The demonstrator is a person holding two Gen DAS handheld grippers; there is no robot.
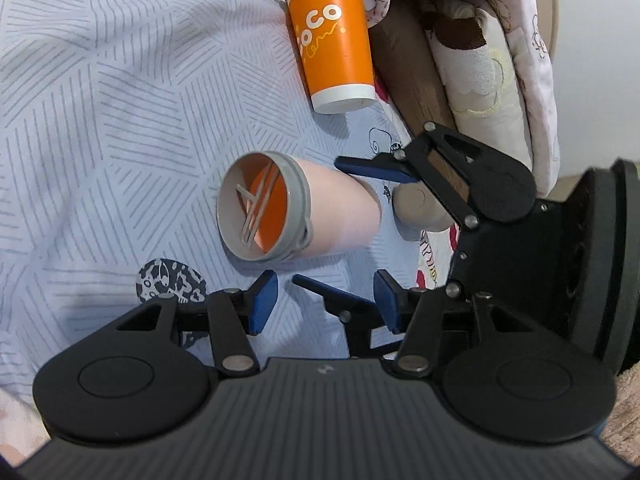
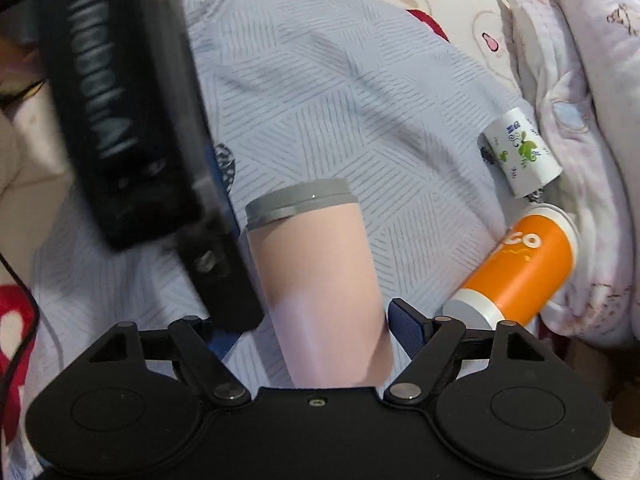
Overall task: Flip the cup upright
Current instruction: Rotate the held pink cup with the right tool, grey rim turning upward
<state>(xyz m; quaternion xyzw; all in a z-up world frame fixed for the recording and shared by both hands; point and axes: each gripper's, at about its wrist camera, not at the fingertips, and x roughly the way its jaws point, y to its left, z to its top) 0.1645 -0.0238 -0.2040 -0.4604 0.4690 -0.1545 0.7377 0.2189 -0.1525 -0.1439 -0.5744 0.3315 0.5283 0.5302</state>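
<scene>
Bed surface, covered with a pale blue sheet (image 1: 100, 120) printed with grey line patterns; folded quilts (image 1: 500, 80) piled at the far edge. Pink cup (image 1: 340, 216) with a grey rim lies on its side on the sheet, mouth facing away from the right tongs (image 1: 326, 220), base toward them. Right tongs are spread wide around the cup's body near its base, one blue pad above and one below in the left view; contact with the cup can't be confirmed, so grip is unclear. Left tongs (image 1: 326, 304) hover just short of the cup, also wide apart, holding nothing. Orange cup (image 1: 332, 40) with white bands lies on its side beyond the pink cup, against the quilts. Small white bottle (image 2: 520, 152) with green print lies just past the orange cup, seen from the right wrist. Beige round object (image 1: 420, 208) sits beside the pink cup's base, behind the right tongs' upper finger.
</scene>
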